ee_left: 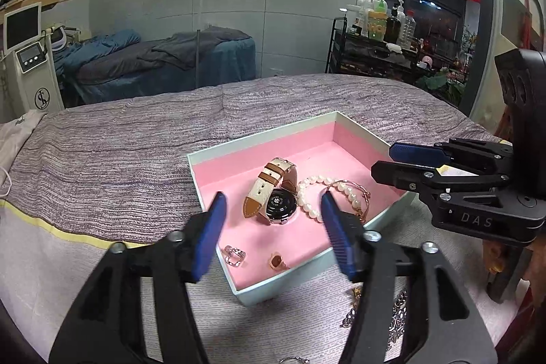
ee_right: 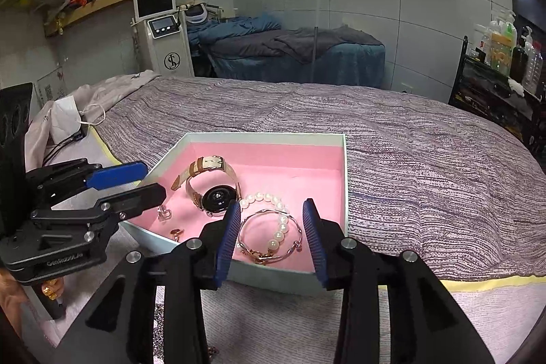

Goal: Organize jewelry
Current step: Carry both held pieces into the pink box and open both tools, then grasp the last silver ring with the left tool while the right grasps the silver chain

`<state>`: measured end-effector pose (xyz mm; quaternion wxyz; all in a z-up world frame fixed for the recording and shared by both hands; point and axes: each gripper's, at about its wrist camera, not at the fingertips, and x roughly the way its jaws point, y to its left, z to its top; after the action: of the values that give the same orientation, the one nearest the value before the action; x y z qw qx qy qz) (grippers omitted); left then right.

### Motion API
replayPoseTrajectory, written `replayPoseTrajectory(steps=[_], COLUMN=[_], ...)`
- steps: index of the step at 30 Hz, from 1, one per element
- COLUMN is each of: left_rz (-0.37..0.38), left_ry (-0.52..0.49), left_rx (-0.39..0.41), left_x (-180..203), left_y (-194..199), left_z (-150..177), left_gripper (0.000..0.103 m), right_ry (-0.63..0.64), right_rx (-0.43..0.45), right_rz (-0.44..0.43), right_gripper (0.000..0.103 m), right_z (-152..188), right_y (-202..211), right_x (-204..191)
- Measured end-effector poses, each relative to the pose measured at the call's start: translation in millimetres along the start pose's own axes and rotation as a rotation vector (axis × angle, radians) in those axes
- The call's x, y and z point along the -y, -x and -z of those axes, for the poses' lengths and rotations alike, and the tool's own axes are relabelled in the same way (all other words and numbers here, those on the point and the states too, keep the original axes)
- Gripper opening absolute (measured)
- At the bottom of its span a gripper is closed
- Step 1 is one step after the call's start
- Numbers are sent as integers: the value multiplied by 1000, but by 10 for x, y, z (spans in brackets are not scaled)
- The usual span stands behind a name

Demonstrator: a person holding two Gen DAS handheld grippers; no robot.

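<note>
The silver chain jewelry (ee_left: 397, 312) lying on the cloth at the near right of the box is mostly hidden behind the left gripper's (ee_left: 273, 231) black frame, so its full shape is hard to make out; another metal piece is cut off at the bottom edge of the left wrist view.

The shallow pale-blue cardboard box with a pink foam lining (ee_right: 344, 179) sits on the purple-grey woven bedspread (ee_right: 426, 152), with open cloth behind it and to its right. Both grippers hang over the box's near side with their ribbed blue pads spread apart, holding nothing; the right gripper (ee_right: 271, 239) frames the bracelets, and the left one reaches in over the box's left corner.

Inside lie a round black-faced watch with a cream and tan leather strap (ee_right: 213, 190), a white pearl bracelet (ee_right: 273, 214) overlapping a thin rose-gold bangle with a small charm (ee_right: 264, 253), a clear glassy ring (ee_left: 234, 256) and a small rose-gold ring (ee_left: 277, 261). The rings rest apart near the front-left wall.
</note>
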<state>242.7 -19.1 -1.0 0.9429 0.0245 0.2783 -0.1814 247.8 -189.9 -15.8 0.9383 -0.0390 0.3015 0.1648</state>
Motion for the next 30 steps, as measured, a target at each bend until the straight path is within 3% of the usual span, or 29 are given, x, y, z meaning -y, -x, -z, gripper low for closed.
replayPoseTrajectory(steps=[2,3,4,5,9,19,30], left_rz=[-11,-17,-28,-41,-59,-72,-52], left_ry=[4,4,4,8,13,44,41], left_rx=[27,36,47,61,68,20,-67], left_x=[-26,-42,-60,-84,-168,-291,-254], left_y=[76,112,149,187,279,480,578], left_z=[-12,-16,-17,-11,47,385,836], left_gripper=[76,83,92,95,97,97,97], right_ry=[-3,-13,-25,-37,-49,-57,58], right_rx=[22,33,42,51,40,-53,-158], right_rz=[24,30,37,44,63,-12,-119], right_gripper=[56,60,72,81,94,95,95], right_z=[-4,-11,-12,-12,13,304,593], right_y=[39,58,82,105,166,312,344], right_x=[24,53,77,98,133,143,-168])
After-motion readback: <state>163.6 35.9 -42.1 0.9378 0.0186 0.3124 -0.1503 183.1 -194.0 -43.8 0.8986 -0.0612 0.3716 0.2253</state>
